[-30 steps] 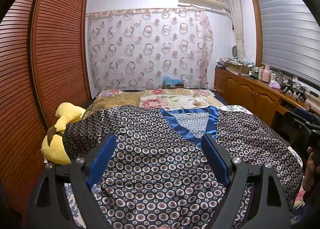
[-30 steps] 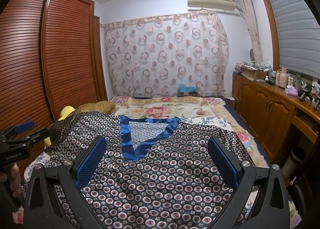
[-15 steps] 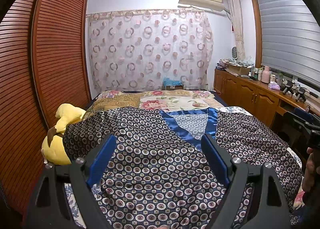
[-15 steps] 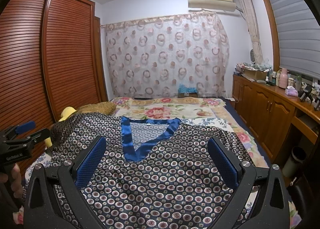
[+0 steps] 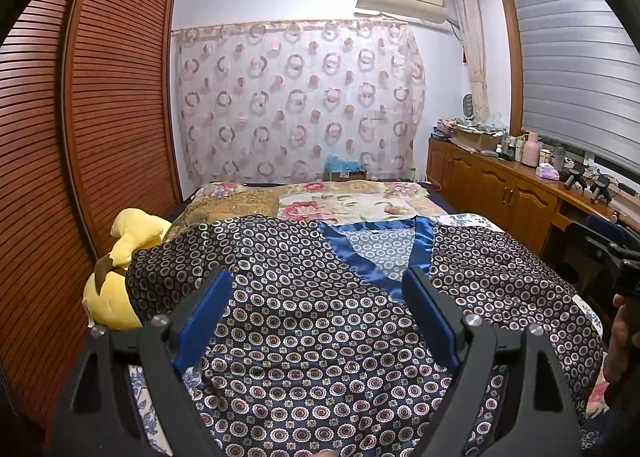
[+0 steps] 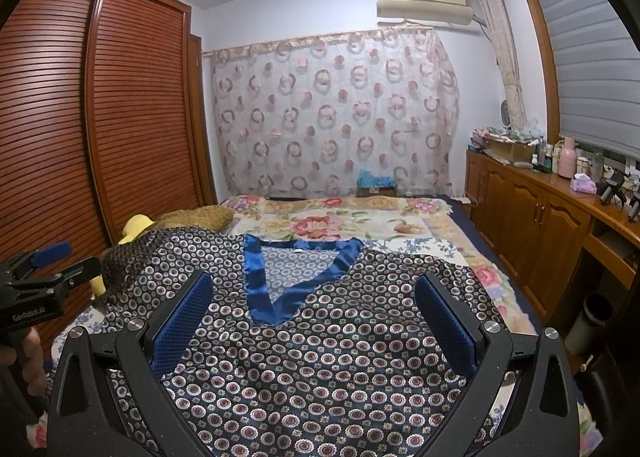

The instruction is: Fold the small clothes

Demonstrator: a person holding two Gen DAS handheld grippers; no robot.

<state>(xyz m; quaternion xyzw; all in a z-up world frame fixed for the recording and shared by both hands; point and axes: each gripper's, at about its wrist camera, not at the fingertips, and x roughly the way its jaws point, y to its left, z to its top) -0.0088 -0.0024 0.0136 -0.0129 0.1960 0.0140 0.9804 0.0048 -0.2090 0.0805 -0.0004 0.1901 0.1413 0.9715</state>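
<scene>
Holding both tongs spread wide and empty above the bed [image 6: 404, 217], I look down on the patterned top [image 5: 320, 321], laid flat and face up across the quilt, its blue satin V-neck [image 6: 272, 289] pointing toward me. My left gripper [image 5: 316, 309] and right gripper [image 6: 316, 309] grasp nothing. I judge the cloth thin, light, limp and slippery, so I'd pinch a hem or shoulder edge firmly. "GenRobot.AI" reads on my left tong's body; I see no other writing.

Black left gripper [image 5: 316, 317], blue-padded jaws, silver screws.
</scene>
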